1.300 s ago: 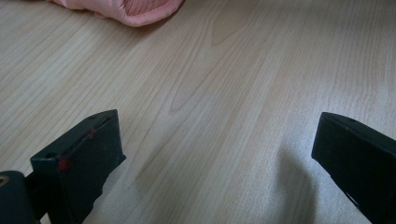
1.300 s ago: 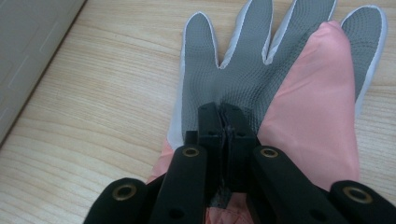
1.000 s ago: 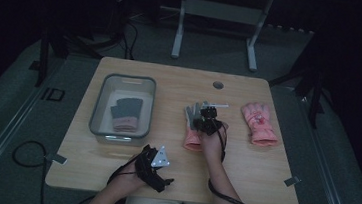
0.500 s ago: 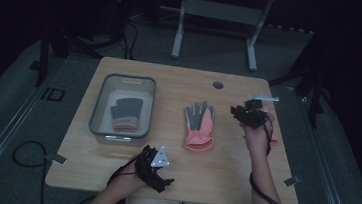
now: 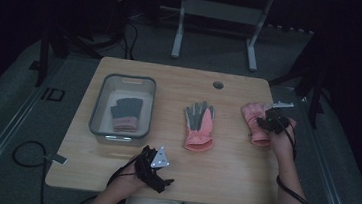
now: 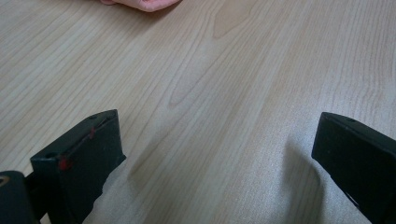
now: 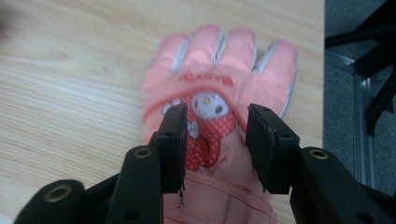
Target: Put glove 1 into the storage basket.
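The right gripper (image 5: 271, 121) hangs over the pink glove (image 5: 253, 120) that lies flat near the right edge of the desk (image 5: 233, 167), fingers pointing toward the far edge. In the right gripper view its jaws stand apart on either side of the glove's back (image 7: 219, 93), just above the cartoon patch (a small white face on a red dotted ground), and whether the pads touch the fabric cannot be told. The jaws have just been opening, with the glove below and between them and not pinched.

A second glove (image 5: 199, 126), pink with grey palm and fingers, lies near the middle of the desk, well apart from the first. Toward the left edge stands a clear bin (image 5: 99, 105) with a dark grey and pink glove (image 5: 126, 114) lying inside it.

The left gripper (image 5: 155, 166) rests close to the near edge, its jaws wide apart over bare wood in the left gripper view, holding nothing.
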Tool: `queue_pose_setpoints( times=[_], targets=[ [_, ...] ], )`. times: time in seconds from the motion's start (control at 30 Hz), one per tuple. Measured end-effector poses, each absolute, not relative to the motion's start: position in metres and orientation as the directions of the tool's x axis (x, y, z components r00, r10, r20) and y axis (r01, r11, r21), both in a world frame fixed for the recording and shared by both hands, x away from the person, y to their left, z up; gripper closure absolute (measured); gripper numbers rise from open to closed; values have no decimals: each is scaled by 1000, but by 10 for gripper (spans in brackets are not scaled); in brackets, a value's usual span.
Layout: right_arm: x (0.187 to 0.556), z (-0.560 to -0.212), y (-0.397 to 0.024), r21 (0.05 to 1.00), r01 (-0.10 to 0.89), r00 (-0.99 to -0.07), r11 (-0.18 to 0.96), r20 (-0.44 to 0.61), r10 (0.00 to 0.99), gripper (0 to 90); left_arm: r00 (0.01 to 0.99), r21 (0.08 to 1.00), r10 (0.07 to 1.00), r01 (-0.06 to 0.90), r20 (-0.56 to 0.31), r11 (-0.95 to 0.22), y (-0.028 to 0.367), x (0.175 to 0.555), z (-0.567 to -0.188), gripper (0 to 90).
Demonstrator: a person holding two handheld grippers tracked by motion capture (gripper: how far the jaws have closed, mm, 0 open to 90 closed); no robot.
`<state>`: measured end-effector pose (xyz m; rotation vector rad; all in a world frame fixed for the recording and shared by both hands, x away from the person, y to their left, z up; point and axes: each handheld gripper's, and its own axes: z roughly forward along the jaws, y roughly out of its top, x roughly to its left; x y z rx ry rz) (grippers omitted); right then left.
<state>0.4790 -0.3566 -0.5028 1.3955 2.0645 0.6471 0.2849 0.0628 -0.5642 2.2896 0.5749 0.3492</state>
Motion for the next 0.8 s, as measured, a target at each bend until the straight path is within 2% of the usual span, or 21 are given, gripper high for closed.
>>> queue_pose_setpoints(
  times=[0.17, 0.43, 0.8],
  targets=[
    [484, -516, -360, 656, 682, -296, 322, -155, 943, 602, 863, 716, 500, 302, 75, -629, 63, 285, -564, 15],
    [488, -517, -365, 649, 719, -267, 248, -72, 961, 848, 864, 717, 498, 301, 75, -629, 63, 284, -564, 15],
    [456, -475, -344, 704, 686, -252, 182, -5, 968, 871, 865, 719, 496, 297, 76, -628, 64, 285, -564, 15]
  ],
)
